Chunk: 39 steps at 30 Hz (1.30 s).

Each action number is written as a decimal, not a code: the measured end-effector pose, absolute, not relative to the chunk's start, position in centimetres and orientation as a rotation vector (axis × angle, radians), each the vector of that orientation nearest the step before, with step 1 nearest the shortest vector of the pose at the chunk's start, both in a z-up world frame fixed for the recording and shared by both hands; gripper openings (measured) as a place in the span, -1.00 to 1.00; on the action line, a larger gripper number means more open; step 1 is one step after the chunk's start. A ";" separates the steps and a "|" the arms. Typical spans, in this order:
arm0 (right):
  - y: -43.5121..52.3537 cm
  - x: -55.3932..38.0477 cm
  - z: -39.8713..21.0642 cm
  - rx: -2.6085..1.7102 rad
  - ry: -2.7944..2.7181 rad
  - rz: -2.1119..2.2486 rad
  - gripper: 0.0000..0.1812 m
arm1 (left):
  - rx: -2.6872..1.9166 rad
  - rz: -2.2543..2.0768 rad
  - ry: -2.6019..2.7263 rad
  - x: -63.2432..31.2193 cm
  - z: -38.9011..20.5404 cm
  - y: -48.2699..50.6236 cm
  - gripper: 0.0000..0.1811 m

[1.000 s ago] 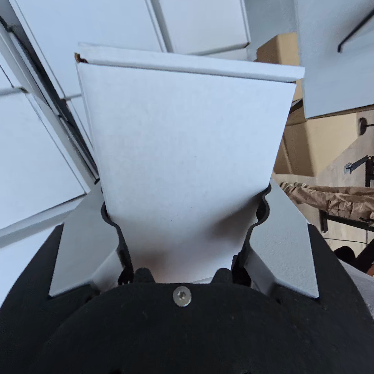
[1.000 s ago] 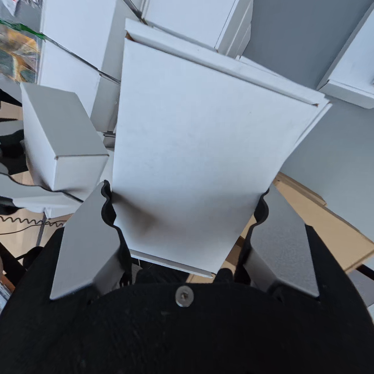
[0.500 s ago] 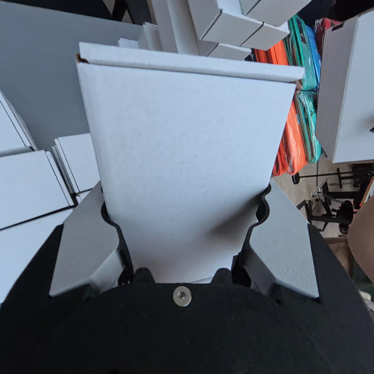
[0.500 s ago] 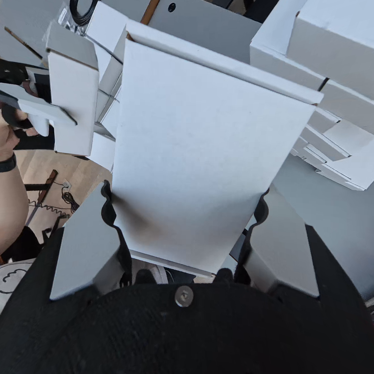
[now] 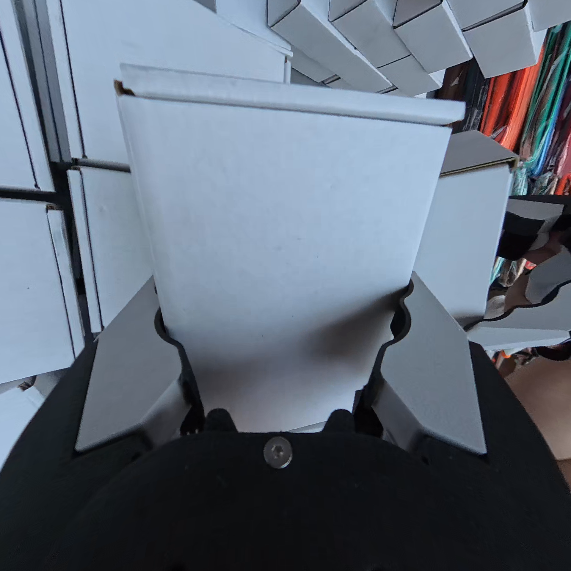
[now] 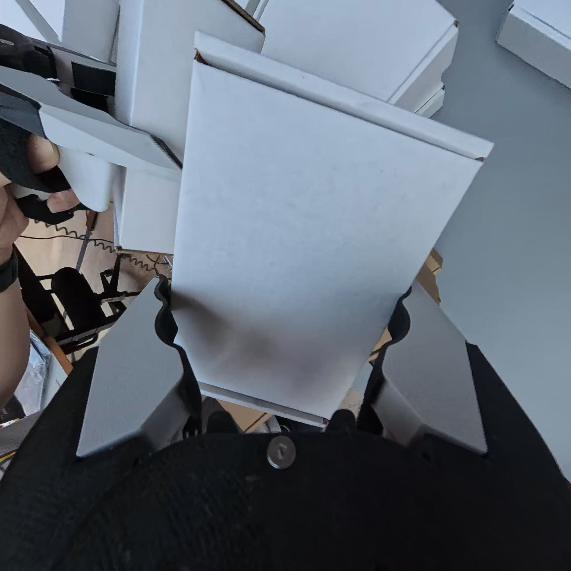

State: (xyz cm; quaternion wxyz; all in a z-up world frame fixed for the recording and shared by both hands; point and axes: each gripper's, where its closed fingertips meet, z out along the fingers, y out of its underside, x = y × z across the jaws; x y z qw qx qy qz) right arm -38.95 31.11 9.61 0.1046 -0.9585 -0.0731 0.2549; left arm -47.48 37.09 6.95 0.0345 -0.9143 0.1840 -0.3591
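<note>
Left tool (image 5: pixel 282 312) & right tool (image 6: pixel 282 312) each clamp white box (image 5: pixel 284 216) (image 6: pixel 309 216).

stacked white boxes (image 5: pixel 37 278) crowding ahead, grey tabletop (image 6: pixel 509 216) open right

Two grippers, and each one clamps a single flat white box: one in the left gripper (image 5: pixel 282 312), one in the right gripper (image 6: pixel 284 309). Loose white boxes (image 5: pixel 370 40) behind run past ten, too many to count exactly. One hand (image 6: pixel 18 197).
</note>
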 end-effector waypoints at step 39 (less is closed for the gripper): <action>41.5 -48.4 3.6 -2.905 0.063 0.813 0.34 | -2.848 -0.737 0.469 -59.9 2.1 47.4 0.45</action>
